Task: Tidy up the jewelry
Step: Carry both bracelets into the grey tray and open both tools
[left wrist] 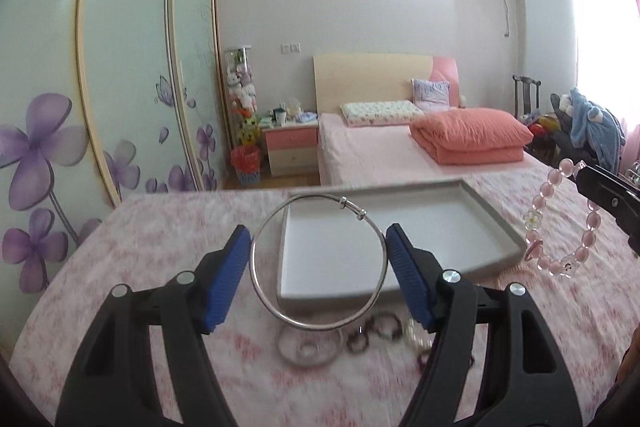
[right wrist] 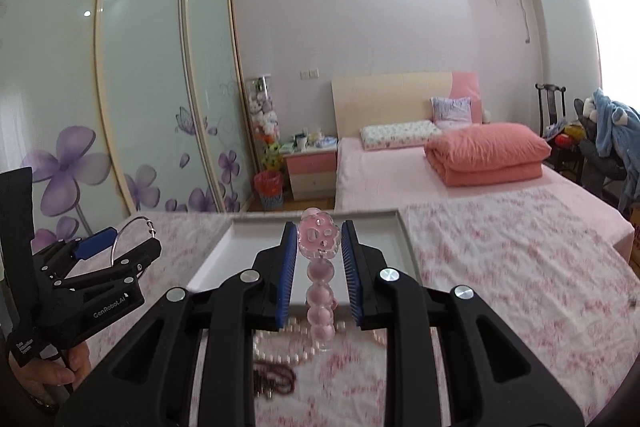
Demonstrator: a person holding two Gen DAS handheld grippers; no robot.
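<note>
My left gripper (left wrist: 319, 247) is shut on a thin silver bangle (left wrist: 256, 279), held upright between the blue pads above the near edge of the white tray (left wrist: 496, 223). My right gripper (right wrist: 319, 247) is shut on a pink bead bracelet (right wrist: 319, 291), gripping its flower bead; the rest hangs down. In the left wrist view the bracelet (left wrist: 560, 223) dangles from the right gripper at the tray's right side. In the right wrist view the left gripper (right wrist: 116, 247) with the bangle is at the left, beside the tray (right wrist: 404, 239).
More jewelry lies on the pink floral cloth in front of the tray: another silver bangle (left wrist: 306, 351), a dark bead bracelet (left wrist: 374, 331) and pearl strands (right wrist: 280, 347). A bed with an orange quilt (left wrist: 472, 139) stands behind, a wardrobe to the left.
</note>
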